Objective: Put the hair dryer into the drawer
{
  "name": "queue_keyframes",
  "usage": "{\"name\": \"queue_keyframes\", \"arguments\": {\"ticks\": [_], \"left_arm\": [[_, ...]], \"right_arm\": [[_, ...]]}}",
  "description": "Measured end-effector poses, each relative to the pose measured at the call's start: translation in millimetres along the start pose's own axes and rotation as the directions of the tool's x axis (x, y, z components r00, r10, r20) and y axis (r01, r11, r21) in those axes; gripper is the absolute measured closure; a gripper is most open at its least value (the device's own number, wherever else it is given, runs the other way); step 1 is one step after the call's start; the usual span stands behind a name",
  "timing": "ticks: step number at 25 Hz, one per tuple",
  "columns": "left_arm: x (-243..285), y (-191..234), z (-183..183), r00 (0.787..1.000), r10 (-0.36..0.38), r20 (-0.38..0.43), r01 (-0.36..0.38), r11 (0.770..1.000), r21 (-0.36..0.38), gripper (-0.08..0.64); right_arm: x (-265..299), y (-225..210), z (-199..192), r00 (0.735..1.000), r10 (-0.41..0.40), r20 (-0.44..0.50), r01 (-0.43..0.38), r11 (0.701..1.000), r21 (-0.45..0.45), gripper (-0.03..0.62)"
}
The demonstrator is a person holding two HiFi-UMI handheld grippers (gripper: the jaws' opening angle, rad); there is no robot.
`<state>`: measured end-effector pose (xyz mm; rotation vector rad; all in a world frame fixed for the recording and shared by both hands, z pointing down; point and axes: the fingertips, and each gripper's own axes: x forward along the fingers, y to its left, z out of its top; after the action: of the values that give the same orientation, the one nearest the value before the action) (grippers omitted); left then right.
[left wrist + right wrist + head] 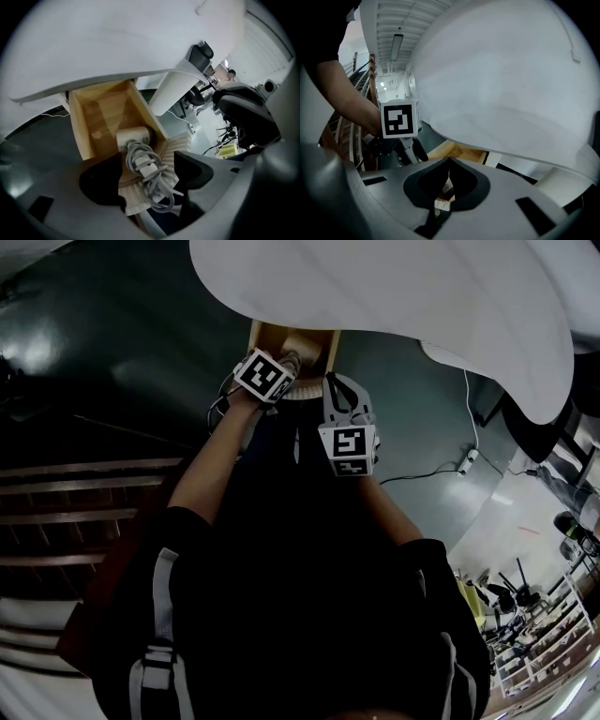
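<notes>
Under the white table top (117,42) the wooden drawer (82,126) was seen pulled open, with the hair dryer (133,137) lying inside, close to the front end. Its long axis was lined up with the drawer's depth: pale body toward the back, coiled cord (152,187) trailing toward the camera and draped over the drawer's ribbed front (136,199). The left gripper (149,161) was held steeply above it, jaws spread wide, one either side of the cord bundle, no pad pressed on anything – so the dryer was judged released, straight ahead and below those jaws. The right gripper (449,161) was seen with jaws brought together at the tips; a sliver of the drawer front showed through the gap behind them, but whether anything was pinched could not be settled. In the head view it was placed just right of the drawer front, nearer the person. The left was judged the nearer hand – any tucking of the overhanging cord would call for a push along the drawer's depth, away from the front.
</notes>
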<state>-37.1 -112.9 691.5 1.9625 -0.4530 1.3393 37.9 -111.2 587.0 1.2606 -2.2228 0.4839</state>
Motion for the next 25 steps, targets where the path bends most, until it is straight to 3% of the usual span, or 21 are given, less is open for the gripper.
{"name": "queue_keyframes", "arguments": {"ticks": [7,12,17,25], "left_arm": [[-27.4,-5.8,13.5,0.982,0.016,0.186,-0.003,0.997,-0.073,0.236],[-70.2,-18.0,35.0,0.919,0.067,0.388,-0.042,0.996,-0.073,0.392],[-125.1,-38.0,63.8,0.816,0.129,0.563,-0.12,0.991,-0.053,0.512],[-225.7,-64.7,97.5,0.575,0.218,0.789,-0.247,0.965,-0.087,0.552]], "right_arm": [[-10.5,0.5,10.1,1.0,-0.004,0.016,0.005,0.999,-0.032,0.568],[-23.8,-0.8,30.3,0.997,-0.016,0.072,0.02,0.999,-0.05,0.568],[-46.6,-5.9,61.5,0.989,-0.019,0.149,0.026,0.999,-0.039,0.569],[-102.6,-24.0,145.7,0.935,-0.085,0.345,0.096,0.995,-0.014,0.568]]}}
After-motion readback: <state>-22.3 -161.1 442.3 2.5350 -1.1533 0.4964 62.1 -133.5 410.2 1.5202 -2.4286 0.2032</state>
